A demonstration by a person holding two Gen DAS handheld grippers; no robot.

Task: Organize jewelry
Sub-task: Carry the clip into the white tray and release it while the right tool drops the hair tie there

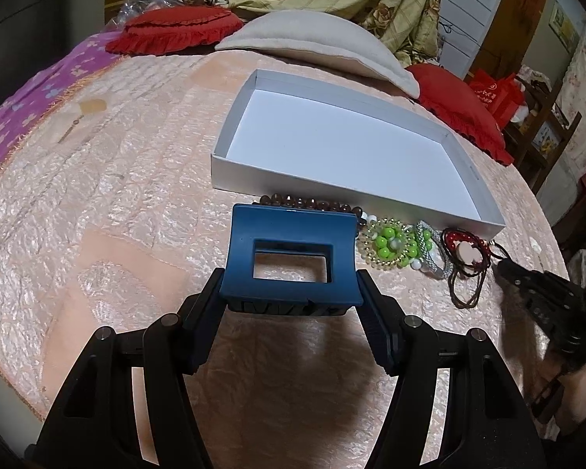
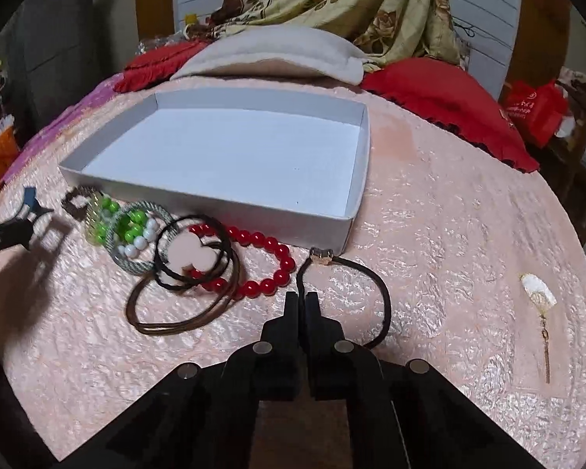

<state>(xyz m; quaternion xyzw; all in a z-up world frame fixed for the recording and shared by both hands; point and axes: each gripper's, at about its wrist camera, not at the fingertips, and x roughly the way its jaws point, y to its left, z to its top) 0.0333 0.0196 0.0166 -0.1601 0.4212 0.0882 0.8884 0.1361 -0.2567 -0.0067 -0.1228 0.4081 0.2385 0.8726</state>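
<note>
My left gripper (image 1: 291, 293) is shut on a blue rectangular hair claw (image 1: 293, 250), held above the pink quilt just in front of the white shallow box (image 1: 234, 172). In the right wrist view my right gripper (image 2: 301, 299) is shut, and a thin dark hair tie (image 2: 385, 297) with a small gold charm (image 2: 322, 256) is pinched between its fingertips. The tie lies on the quilt beside the box's near right corner (image 2: 343, 230). The box holds nothing. Both grippers also show from the side: the right one (image 1: 504, 269) and the left one (image 2: 35, 211).
A row of jewelry lies along the box's front wall: brown beads (image 1: 304, 203), a green bead piece (image 2: 131, 226), a grey braided bangle (image 2: 136, 265), a red bead bracelet (image 2: 269, 246) and brown hair ties (image 2: 183, 312). A white tassel pendant (image 2: 539, 289) lies far right. Pillows sit behind.
</note>
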